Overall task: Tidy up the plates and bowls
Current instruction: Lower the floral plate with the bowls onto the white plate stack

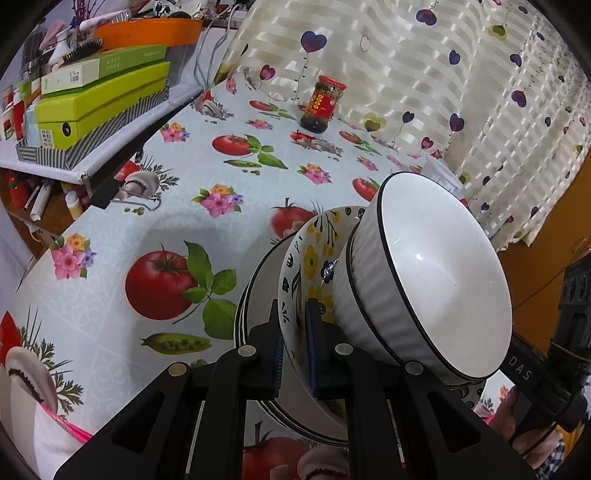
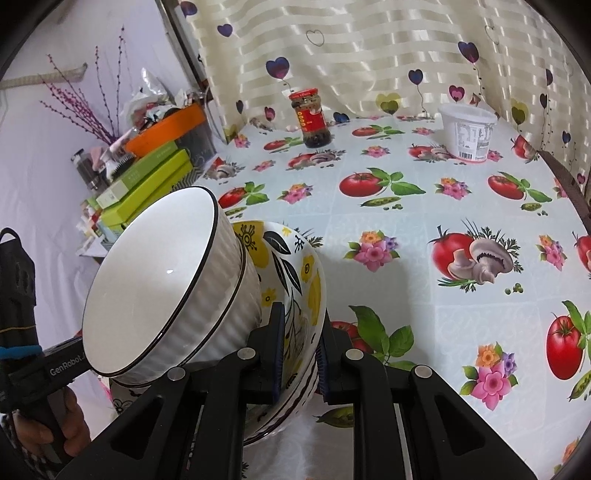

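A stack of dishes hangs between my two grippers over the tomato-print tablecloth (image 1: pixel 177 206). Two nested white ribbed bowls (image 1: pixel 436 266) (image 2: pixel 155 280) with black rims sit in a yellow-flowered bowl (image 1: pixel 314 258) (image 2: pixel 295 273). Under it are black-rimmed white plates (image 1: pixel 251 306) (image 2: pixel 295 406). My left gripper (image 1: pixel 294 354) is shut on the flowered bowl's rim. My right gripper (image 2: pixel 300 354) is shut on the opposite side, with the flowered bowl's rim and the plate edges between its pads. Each view shows the other gripper's handle in a hand (image 1: pixel 535 373) (image 2: pixel 33 362). Whether the stack touches the table is hidden.
A red-lidded sauce jar (image 1: pixel 323 105) (image 2: pixel 312 118) stands at the back by the heart-print curtain (image 2: pixel 369 44). A white plastic tub (image 2: pixel 467 133) is at the back right. A side shelf holds green boxes (image 1: pixel 103 99) (image 2: pixel 147 181) and an orange basin (image 1: pixel 147 31).
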A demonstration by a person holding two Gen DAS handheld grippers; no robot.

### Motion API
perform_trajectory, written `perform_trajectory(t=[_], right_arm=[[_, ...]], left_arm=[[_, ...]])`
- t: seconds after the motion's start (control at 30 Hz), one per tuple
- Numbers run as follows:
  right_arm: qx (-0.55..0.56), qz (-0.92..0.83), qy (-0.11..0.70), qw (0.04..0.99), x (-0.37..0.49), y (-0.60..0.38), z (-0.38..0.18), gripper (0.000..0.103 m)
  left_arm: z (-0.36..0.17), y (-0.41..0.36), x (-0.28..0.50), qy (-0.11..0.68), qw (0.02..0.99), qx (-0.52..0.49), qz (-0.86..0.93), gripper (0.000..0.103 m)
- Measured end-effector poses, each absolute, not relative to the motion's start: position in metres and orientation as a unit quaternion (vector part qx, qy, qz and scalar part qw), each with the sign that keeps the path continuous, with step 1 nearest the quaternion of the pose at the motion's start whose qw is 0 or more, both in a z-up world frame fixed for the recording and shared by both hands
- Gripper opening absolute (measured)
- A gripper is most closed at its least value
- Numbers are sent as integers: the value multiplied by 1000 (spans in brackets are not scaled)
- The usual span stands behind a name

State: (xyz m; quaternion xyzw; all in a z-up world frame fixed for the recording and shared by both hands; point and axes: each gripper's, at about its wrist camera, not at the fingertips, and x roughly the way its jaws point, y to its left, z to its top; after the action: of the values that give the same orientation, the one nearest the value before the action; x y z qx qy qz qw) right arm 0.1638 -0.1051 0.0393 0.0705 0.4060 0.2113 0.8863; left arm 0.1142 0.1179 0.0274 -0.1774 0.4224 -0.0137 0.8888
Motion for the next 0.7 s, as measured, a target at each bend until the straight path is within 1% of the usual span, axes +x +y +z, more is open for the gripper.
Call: perform_trajectory(t=[0.33,0.5,0.7], right_arm=[[48,206,398,893,163,-105,36,15],[28,205,393,896,159,-100,35,17],[31,208,388,897,157,-100,35,18]], left_arm=[[23,118,115,425,887,-180,-13,10],[23,118,115,422,888,-179,-11,10],[23,119,113,416,892,-177,-10,10]])
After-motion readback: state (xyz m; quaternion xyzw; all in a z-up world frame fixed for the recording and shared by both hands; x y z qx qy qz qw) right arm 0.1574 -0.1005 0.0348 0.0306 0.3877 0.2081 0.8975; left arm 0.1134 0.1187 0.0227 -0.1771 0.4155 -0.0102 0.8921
